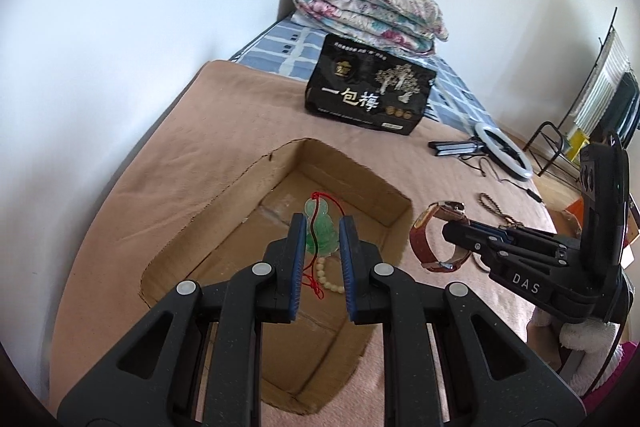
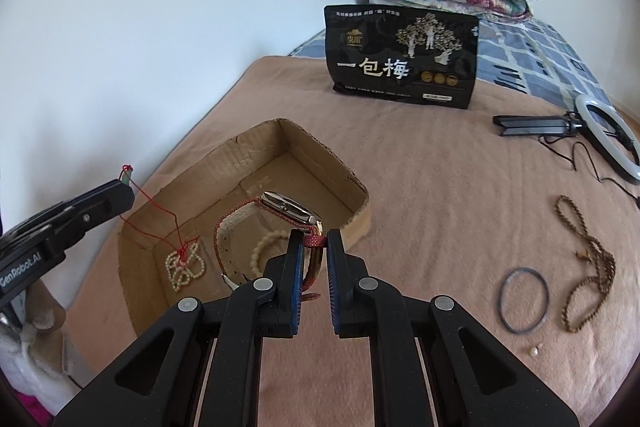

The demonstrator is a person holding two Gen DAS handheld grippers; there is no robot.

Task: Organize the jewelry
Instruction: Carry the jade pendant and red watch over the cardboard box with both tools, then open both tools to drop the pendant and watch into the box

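A: Left gripper is hanging over the box, fingers standing nearly closed and pinching the green pendant at the tips.

B: Its red cord is trailing down into the box, and the pale bead string on the end is lying on the box floor.

A: Right gripper is sitting just at the box's near right corner, fingers all but shut and clamping the watch by its red strap.

B: The watch is hanging in the air over the box rim, case tilted, strap looping beneath it.

A: A second pale bead bracelet is lying on the box floor, behind the strap.

B: Out on the pink blanket, well right of the box, a brown bead chain is lying loose, with a dark ring just beside it.

A: And a tiny pale bit near that ring; I cannot tell what it is.

B: Further back, a black pouch is standing on the bed, with a ring light lying off to its right.
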